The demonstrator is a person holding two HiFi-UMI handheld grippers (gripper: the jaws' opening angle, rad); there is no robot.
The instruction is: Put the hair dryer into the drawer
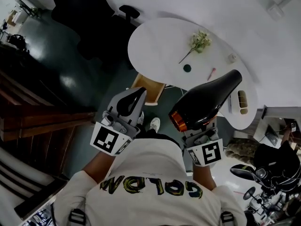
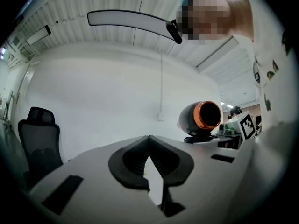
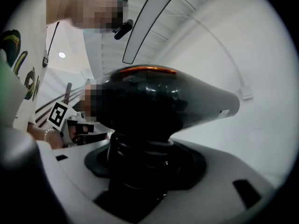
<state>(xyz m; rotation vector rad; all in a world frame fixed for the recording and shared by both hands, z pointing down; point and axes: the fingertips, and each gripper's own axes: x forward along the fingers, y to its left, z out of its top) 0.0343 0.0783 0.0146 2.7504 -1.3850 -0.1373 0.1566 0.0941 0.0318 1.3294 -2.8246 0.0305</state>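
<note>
You held the hair dryer [image 1: 207,100] up in the right tongs [image 3: 140,171]
Right pinched its handle; left tongs [image 2: 149,146] pressed together, empty

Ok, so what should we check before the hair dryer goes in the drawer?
1. Hair dryer gripped firmly: ok. The right gripper has its fingers closed round the handle.
2. Drawer open: ok. It is pulled out from under the white table.
3. Room inside the drawer: cannot tell. Only part of its inside shows.
4. Left gripper free to help: ok. Its fingers are together with nothing between them.
5. Dryer over the drawer: not ok. It is held off to one side of it.
</note>
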